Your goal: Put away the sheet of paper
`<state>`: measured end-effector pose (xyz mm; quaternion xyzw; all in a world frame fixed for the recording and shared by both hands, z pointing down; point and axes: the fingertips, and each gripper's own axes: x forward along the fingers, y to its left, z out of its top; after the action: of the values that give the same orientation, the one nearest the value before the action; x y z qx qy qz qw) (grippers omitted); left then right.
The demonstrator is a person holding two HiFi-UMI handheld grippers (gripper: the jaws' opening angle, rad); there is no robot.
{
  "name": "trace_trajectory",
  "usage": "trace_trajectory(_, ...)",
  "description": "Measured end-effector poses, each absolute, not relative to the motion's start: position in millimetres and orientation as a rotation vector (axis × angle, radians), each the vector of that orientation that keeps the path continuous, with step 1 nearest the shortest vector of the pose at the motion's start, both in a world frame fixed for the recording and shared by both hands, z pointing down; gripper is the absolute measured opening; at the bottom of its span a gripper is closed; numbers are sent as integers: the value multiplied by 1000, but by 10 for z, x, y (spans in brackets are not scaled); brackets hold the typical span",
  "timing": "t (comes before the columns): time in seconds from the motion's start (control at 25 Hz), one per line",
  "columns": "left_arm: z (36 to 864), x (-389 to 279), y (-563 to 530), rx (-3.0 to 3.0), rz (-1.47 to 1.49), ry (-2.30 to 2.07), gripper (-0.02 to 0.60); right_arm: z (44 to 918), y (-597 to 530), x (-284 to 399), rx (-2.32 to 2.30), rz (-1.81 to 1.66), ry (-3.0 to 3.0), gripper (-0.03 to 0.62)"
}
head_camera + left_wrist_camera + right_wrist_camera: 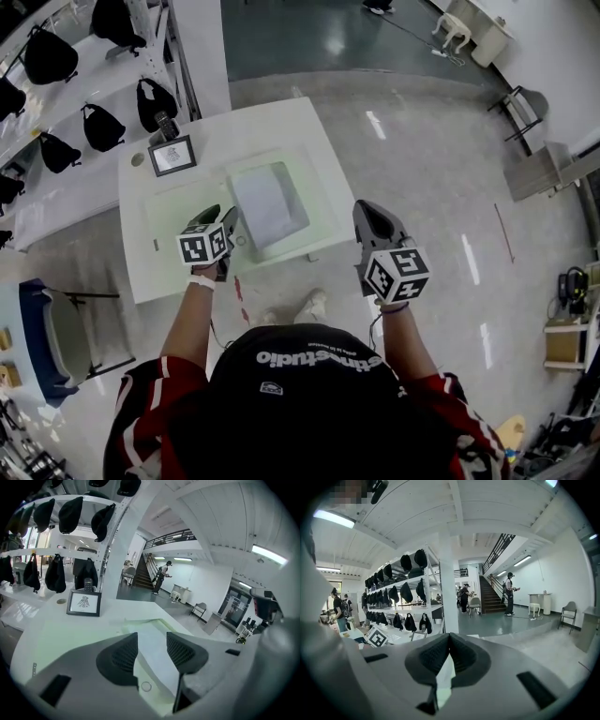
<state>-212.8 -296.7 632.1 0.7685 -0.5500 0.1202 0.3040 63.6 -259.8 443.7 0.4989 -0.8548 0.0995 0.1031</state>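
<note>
1 white rectangular paper sheet (267, 202) lies flat in 1 shallow pale-green tray (306, 181) on 1 white table (272, 127). 1 black-framed picture (173, 156) stands at far-left corner. 2 grippers: L gripper (152, 649) at tray's near-left edge, jaws apart, nothing btwn. R gripper (449, 644) beside table's right edge, jaws together, empty.

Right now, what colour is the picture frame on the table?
Black; the picture frame shows best in the left gripper view.

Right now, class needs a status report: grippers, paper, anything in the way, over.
Left gripper jaws open, empty, near sheet of paper. Right gripper jaws shut, off the table. Path clear.
</note>
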Motion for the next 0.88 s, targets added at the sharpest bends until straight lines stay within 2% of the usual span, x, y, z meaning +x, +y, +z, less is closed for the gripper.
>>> trace_trajectory(0.88, 5251, -2479, -2335, 2214, 122, -1655, 192, 4115, -2330, 420, 1431, 180, -2575, 3)
